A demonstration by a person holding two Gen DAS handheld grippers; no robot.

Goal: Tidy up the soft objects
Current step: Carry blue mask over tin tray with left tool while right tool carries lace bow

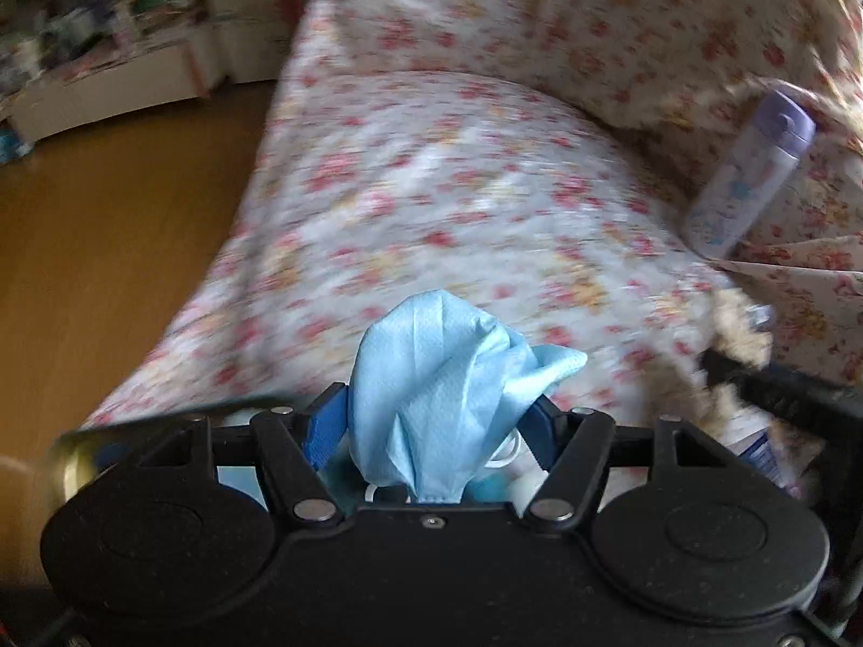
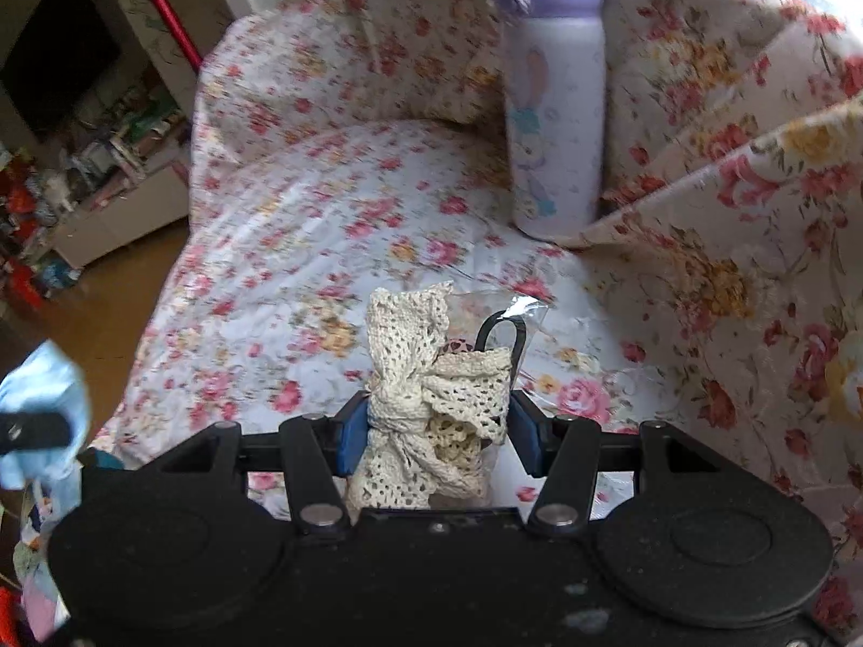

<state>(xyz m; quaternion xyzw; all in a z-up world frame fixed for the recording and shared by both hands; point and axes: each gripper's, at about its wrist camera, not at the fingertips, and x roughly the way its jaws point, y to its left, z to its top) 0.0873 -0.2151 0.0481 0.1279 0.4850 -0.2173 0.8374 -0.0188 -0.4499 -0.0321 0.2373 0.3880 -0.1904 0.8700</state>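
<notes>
A crumpled light-blue face mask sticks up between the blue pads of my left gripper, which is shut on it above a floral sofa seat. In the right wrist view a cream lace piece in a clear wrapper, with a black loop beside it, is pinched by my right gripper. The mask and the left gripper also show at that view's left edge. The right gripper shows blurred at the left view's right side.
A white bottle with a purple lid stands at the back of the seat against a floral cushion; it is also in the left view as the bottle. Wooden floor and cluttered shelves lie to the left.
</notes>
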